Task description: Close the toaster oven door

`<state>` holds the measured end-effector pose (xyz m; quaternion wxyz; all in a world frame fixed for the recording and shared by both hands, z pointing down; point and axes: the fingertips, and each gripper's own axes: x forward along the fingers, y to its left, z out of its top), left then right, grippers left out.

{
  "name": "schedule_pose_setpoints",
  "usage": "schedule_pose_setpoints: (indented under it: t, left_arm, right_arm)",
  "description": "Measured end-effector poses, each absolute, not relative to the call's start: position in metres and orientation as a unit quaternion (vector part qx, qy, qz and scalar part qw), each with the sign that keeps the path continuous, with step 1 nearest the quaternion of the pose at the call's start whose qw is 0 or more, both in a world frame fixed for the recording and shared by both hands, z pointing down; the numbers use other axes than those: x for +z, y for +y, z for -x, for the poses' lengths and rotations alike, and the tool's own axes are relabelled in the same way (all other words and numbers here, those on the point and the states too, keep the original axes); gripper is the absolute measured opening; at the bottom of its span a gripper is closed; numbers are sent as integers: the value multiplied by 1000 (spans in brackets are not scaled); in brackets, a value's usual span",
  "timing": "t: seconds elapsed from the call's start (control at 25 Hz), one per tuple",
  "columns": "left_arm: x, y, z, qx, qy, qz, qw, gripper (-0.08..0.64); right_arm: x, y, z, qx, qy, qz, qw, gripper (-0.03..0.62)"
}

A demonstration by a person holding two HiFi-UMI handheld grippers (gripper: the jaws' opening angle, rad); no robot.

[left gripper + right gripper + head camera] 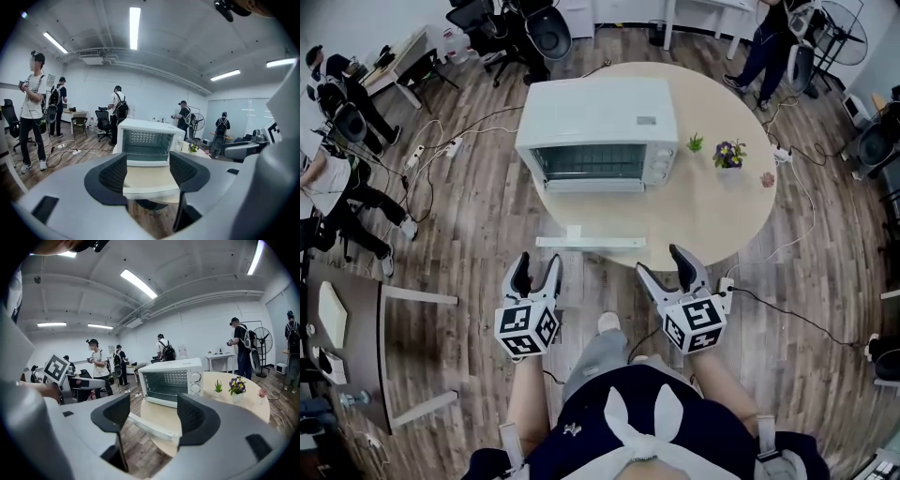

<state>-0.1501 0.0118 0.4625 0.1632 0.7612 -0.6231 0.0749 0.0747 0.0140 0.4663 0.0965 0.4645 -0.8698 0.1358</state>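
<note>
The round, smooth tan surface [712,216] carries a boxy white toaster oven [600,117] in its 10 o'clock sector. The oven's flat glass door [591,242] is folded down toward 6 o'clock, its straight white edge bar near the rim. The left gripper [538,262], at 7 o'clock of the door, and the right gripper [664,265], at 5 o'clock, hold their dark, mesh-textured jaws apart, gripping nothing.

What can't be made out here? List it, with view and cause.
Markings on the toaster oven's knobs: too small, every view.
The pink thing near the table edge: too small, head view.
The open door's ends: left gripper view, behind the left gripper's pads.
</note>
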Motion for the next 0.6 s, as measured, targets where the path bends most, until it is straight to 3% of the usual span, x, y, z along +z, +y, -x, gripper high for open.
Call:
schedule_pose_setpoints:
  t: [0.6]
  left_arm:
    - [549,-39,182,165,-577,-774,200,276]
  right_arm:
    - [567,-31,-68,217,-842,-461,179,316]
